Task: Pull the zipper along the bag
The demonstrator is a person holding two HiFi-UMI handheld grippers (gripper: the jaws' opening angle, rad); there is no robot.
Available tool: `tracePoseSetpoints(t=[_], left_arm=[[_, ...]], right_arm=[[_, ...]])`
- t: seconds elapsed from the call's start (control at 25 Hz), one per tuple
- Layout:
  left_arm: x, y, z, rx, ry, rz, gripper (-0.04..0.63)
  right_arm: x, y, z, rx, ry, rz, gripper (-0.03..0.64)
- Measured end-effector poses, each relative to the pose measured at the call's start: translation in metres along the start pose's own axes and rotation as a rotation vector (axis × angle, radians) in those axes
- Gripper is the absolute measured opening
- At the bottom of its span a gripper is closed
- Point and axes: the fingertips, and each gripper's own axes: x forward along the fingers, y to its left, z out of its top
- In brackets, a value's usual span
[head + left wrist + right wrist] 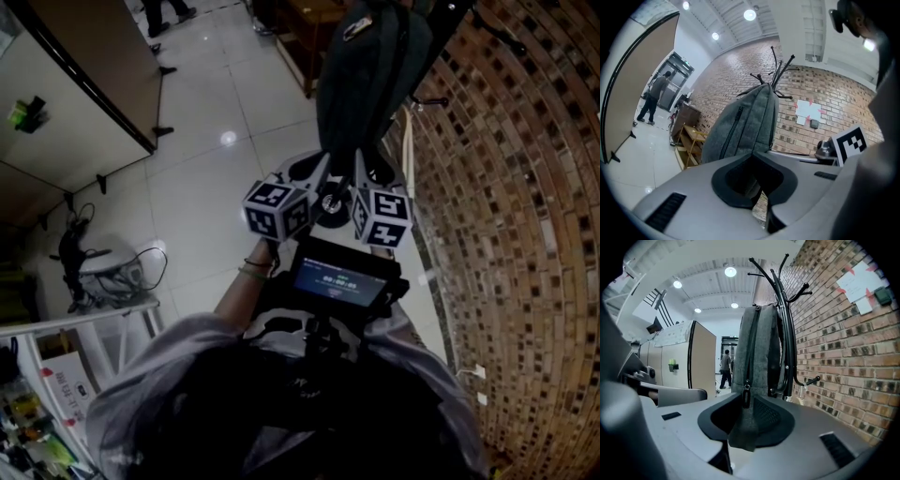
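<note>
Beside the red brick wall (843,343), on the black metal coat stand (788,333), hangs the grey fabric backpack (761,348). Steady it from below with the left gripper (757,157), tips closed at the lower edge, seemingly nipping fabric. Trust the right gripper (746,402) only once firm: roughly half shut, pads on the black zipper pull (746,395), bottom corner drooping through. Draw straight up the zip line, slowly, keeping loose cloth out of the teeth.
</note>
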Motion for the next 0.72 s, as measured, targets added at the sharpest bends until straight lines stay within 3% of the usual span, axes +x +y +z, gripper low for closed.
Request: tracePoseSetpoints(t=[0.24, 0.72], left_arm=[[-0.001, 0.001, -0.001, 0.005, -0.003, 0.002, 0.008], [-0.001, 0.002, -0.005, 0.013, 0.015, -0.016, 0.008]], right_arm=[[-0.006, 0.000, 0.001, 0.021, 0.013, 0.022, 0.040], [-0.026, -0.001, 0.009, 0.245, -0.060, 0.038, 0.035]])
